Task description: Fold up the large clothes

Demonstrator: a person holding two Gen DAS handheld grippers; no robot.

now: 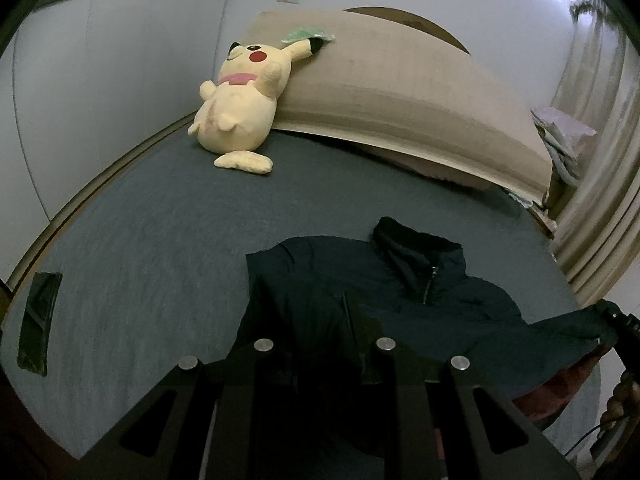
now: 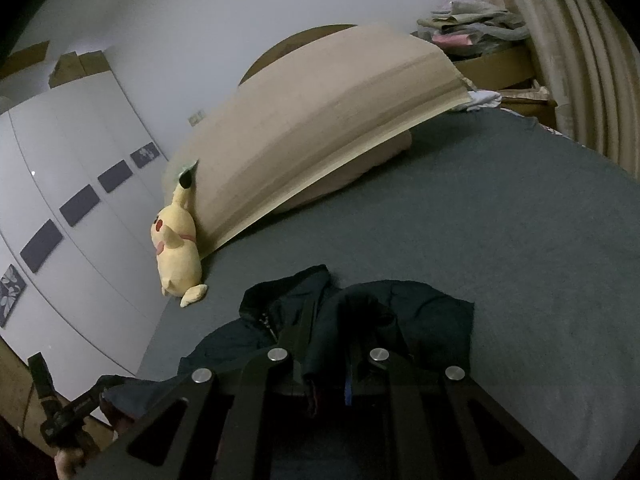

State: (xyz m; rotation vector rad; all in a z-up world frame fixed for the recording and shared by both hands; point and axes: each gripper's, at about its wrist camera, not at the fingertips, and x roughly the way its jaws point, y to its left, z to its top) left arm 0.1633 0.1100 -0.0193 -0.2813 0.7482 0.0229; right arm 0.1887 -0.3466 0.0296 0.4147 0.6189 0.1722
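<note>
A dark navy zip jacket lies on the grey bed, collar toward the headboard. In the left wrist view my left gripper is shut on the jacket's dark fabric near its left side. In the right wrist view my right gripper is shut on the jacket, which bunches up between the fingers. The right gripper also shows at the right edge of the left wrist view, holding the hem lifted. The left gripper shows at the lower left of the right wrist view.
A yellow plush toy leans on a tan cardboard sheet at the headboard. A dark phone-like object lies at the bed's left edge. White wardrobe doors stand on the left, curtains on the right, piled clothes beyond.
</note>
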